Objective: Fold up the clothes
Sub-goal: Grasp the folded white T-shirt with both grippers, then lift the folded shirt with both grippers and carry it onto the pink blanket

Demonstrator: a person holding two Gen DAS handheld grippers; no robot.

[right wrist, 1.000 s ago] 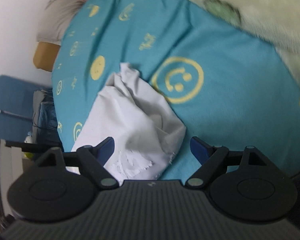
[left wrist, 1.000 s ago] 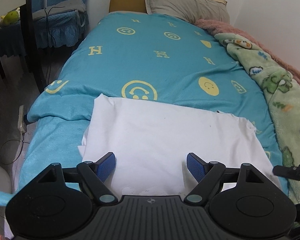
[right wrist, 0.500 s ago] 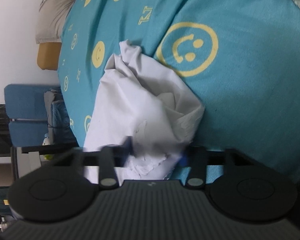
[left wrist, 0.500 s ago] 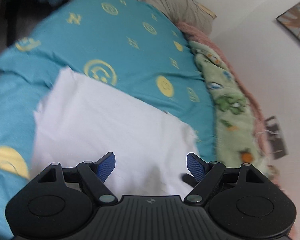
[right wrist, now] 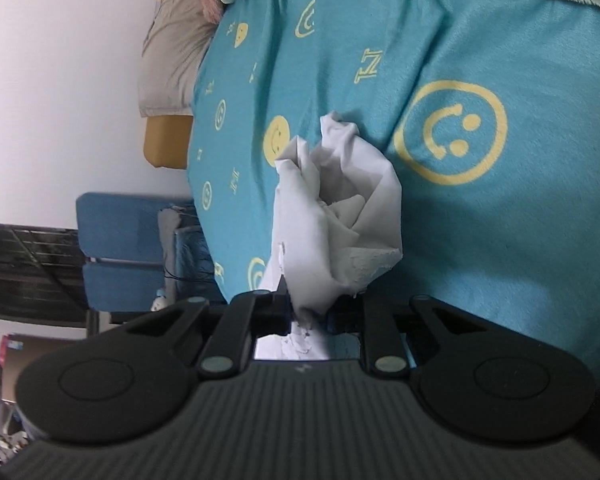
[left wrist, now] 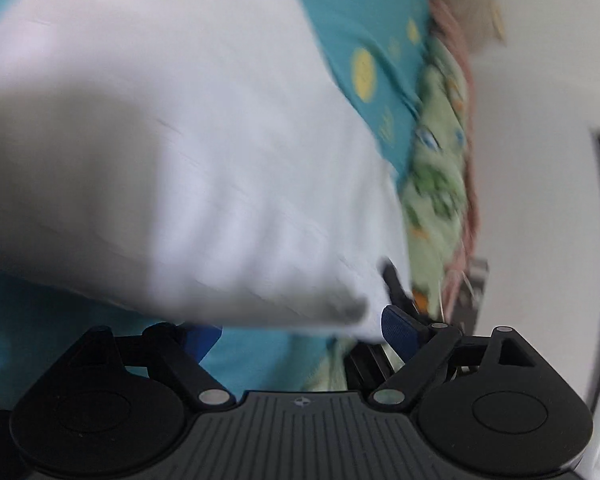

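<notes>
1. Bed with teal bedspread (right wrist: 480,264) printed in yellow smiley faces; one green blanket (left wrist: 436,184) along the wall side, one grey pillow (right wrist: 172,64) at the head.
2. One white garment (right wrist: 336,216), two grippers.
3. Right gripper (right wrist: 308,316): fingers clamped on a bunched, crumpled garment corner.
4. Left gripper (left wrist: 300,330): fingers spread apart, garment draped blurred above them, holding nothing.

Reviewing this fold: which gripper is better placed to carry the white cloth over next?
Right. The right gripper is shut on the white cloth, bunched at its corner. The left gripper is open, with the cloth passing over its fingers.
</notes>
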